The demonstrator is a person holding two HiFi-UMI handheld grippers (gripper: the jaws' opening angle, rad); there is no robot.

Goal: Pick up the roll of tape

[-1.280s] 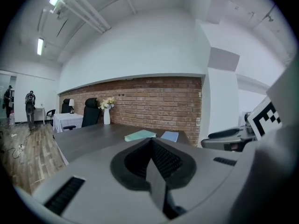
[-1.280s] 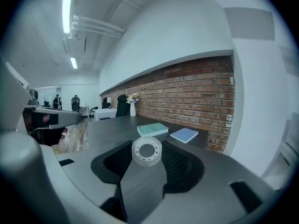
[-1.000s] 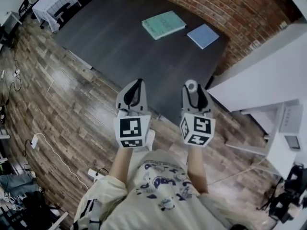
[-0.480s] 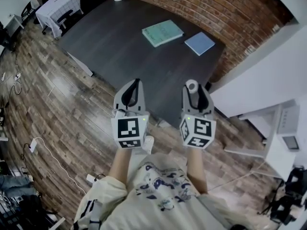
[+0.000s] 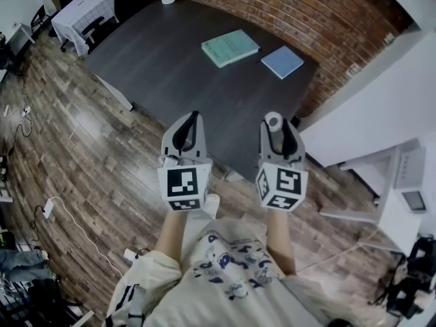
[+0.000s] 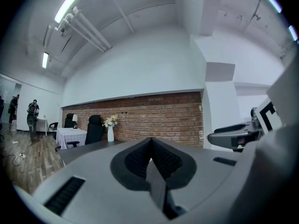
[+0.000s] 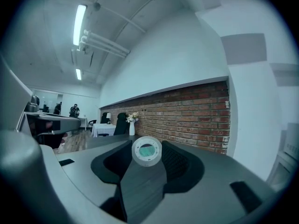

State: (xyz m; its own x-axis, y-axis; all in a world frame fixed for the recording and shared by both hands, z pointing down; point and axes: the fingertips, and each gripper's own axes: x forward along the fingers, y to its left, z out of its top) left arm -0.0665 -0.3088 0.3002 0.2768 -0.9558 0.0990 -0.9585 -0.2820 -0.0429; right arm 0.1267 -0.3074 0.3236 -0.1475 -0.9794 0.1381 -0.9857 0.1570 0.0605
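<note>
Dark bench (image 5: 191, 67) under a brick wall (image 5: 286, 9) fills the head view toward 12 o'clock, with the left gripper (image 5: 194, 118) and right gripper (image 5: 276, 133) at its 6 o'clock edge. The left gripper view shows its jaws pressed together, with nothing between them. In the right gripper view the jaws pinch the roll of tape (image 7: 146, 151) at their 12 o'clock tips.

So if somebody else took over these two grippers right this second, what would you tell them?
Left gripper: shut, nothing in it.
Right gripper: shut on the roll of tape, which sits at its tip, up off the table.
On the table: a green book and a blue book, both well ahead of the grippers.
Done: the tape is picked up.
Left: nothing of the pickup, just keep the right gripper closed.
</note>
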